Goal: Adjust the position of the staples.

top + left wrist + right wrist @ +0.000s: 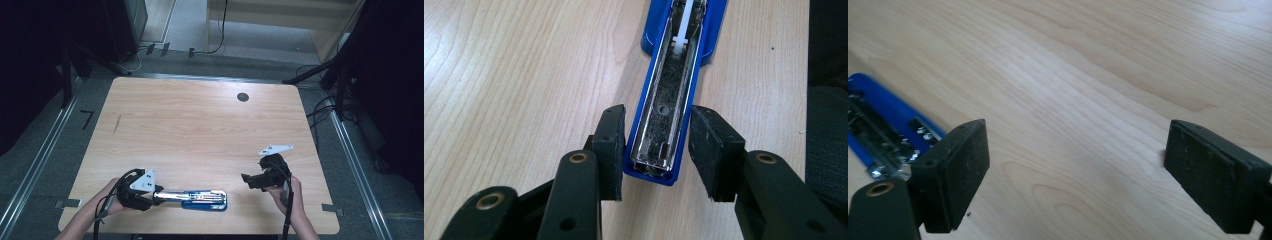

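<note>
A light wooden table (pixel 200 120) stands on grey carpet (pixel 45 165), dark curtains at both sides.

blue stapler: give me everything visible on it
The blue stapler lies flat near the table's front edge, opened out so its metal staple channel faces up. The body looks like blue plastic, the channel shiny steel with a white pusher inside. The left tool straddles one end: one pad sits against the blue side, the other looks slightly apart. The right tool stands open, off the stapler.
</note>
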`<state>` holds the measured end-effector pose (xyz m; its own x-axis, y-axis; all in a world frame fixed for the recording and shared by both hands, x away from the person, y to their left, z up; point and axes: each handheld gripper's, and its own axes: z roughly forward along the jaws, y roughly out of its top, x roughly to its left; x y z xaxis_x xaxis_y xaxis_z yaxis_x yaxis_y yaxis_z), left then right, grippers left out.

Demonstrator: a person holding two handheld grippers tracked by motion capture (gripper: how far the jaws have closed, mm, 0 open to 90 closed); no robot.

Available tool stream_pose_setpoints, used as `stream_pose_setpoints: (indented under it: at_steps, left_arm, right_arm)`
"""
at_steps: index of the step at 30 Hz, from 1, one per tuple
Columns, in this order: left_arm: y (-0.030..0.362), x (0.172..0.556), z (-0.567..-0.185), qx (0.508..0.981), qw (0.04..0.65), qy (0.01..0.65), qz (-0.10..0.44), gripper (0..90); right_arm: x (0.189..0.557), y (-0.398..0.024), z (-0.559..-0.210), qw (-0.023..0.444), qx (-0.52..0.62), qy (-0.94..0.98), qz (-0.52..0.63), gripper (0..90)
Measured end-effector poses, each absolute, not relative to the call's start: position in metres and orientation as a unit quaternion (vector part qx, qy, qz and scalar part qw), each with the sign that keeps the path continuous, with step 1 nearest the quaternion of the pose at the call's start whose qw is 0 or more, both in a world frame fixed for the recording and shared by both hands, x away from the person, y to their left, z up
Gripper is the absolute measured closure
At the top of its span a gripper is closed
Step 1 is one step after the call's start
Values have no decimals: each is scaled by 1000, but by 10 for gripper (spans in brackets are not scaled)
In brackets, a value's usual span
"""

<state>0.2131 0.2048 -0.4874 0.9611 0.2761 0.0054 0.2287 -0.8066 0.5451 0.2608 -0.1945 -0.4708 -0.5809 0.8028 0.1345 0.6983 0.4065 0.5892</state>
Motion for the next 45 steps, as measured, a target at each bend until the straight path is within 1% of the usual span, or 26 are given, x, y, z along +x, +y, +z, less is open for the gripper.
stream_pose_setpoints:
  at_steps: [7,16,19,27,34,36,40,43,45]
  left_arm:
    - [205,214,-488,949,282,132,39,604]
    - [205,215,-488,950,281,131,38,604]
    - [205,215,-488,951,279,129,37,603]
    - [204,214,-489,951,278,129,40,602]
    - [204,215,-489,951,278,130,39,601]
    - [204,215,-489,951,277,130,39,601]
    - [204,215,-489,951,278,130,37,601]
    - [204,215,-489,951,277,129,37,601]
    - [204,215,-489,952,277,128,37,601]
  right_arm:
    - [270,-217,-473,98,484,814,306,111]
    - [288,-236,-489,124,529,792,278,113]
    - [295,-239,-495,138,549,781,266,132]
    - [306,-240,-510,157,575,765,243,199]
    - [312,-239,-517,156,577,766,236,218]
    - [313,-238,-520,163,572,770,230,227]
    - [314,-235,-522,165,568,776,220,257]
    - [313,-236,-521,164,568,777,217,300]
    - [313,-236,-520,163,568,777,215,308]
